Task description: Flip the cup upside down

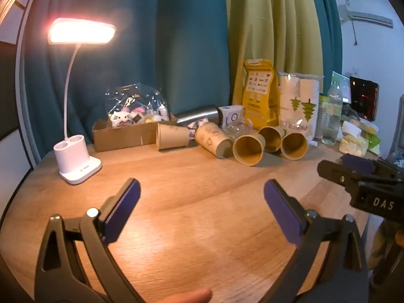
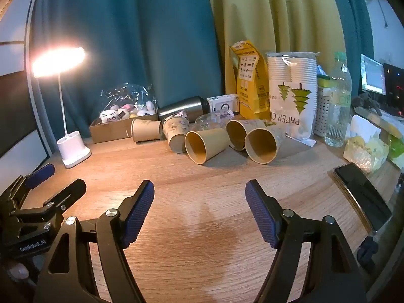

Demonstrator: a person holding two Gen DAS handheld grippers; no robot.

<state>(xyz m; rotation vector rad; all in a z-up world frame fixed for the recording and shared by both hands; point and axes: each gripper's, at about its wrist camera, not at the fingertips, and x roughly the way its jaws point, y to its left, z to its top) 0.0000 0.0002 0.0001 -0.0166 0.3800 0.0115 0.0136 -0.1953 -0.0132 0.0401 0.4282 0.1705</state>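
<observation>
1. While five brown paper cups (image 2: pixel 205 145) lie on their sides in a loose row at the back of the wooden worktop (image 2: pixel 202 214), none stands upright; three of them turn their open mouths toward the cameras, and the nearest two are the cup at (image 2: pixel 263 145) and the one at (image 1: pixel 248 150).
2. The left gripper (image 1: pixel 202 199) hovers over bare worktop with its purple-padded fingers spread wide, holding nothing, well short of the cups.
3. The right gripper (image 2: pixel 199 202) is likewise spread wide and empty, just beside the left one.
4. Behind the cups stand a yellow pouch (image 2: pixel 248 80), a sleeve of white paper cups (image 2: pixel 293 91) and a clear water bottle (image 2: pixel 338 101); a steel flask (image 2: pixel 184 106) lies on its side.
5. At the left, a lit white desk lamp (image 1: pixel 78 161) stands near a cardboard box (image 1: pixel 123 135) of small plush toys.
6. A dark phone (image 2: pixel 363 197) lies at the right edge.
</observation>
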